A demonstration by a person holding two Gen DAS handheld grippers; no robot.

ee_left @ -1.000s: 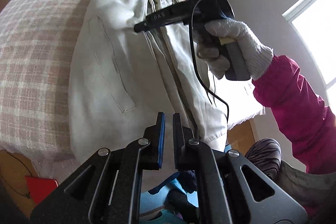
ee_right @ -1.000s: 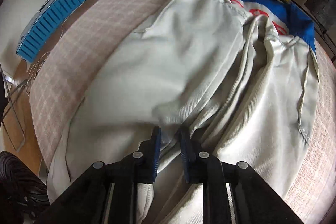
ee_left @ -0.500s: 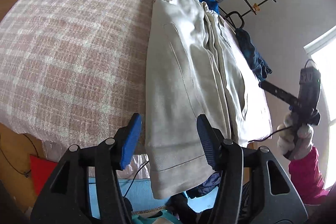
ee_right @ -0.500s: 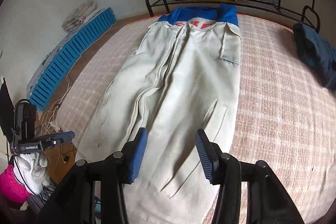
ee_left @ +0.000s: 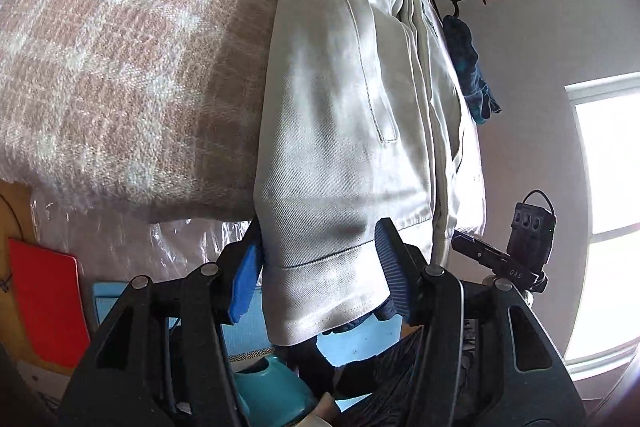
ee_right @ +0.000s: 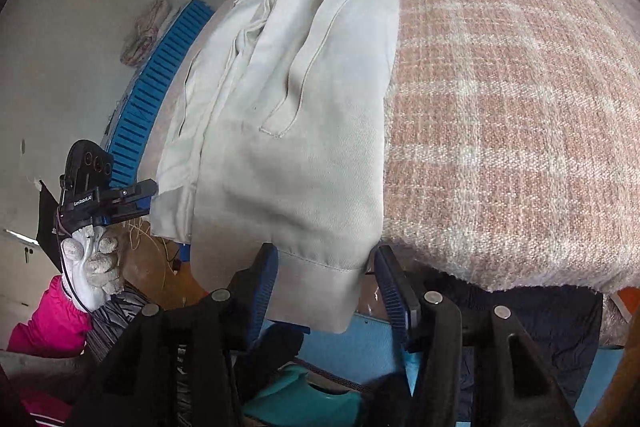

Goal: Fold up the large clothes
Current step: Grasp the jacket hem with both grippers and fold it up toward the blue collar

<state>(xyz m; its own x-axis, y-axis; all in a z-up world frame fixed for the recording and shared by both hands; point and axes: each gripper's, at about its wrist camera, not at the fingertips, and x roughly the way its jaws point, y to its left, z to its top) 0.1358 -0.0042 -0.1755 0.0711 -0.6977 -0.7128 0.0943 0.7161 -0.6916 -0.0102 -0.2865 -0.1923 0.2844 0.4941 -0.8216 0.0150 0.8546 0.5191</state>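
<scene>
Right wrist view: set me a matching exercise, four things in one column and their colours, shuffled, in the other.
Things:
1. trousers
2. blanket under them
3. slatted panel by the wall
4. sleeve at the lower left

Colours:
A. magenta
B. pink and white checks
C. pale beige
D. blue

Pairs: 1-C, 2-B, 3-D, 4-A
</scene>
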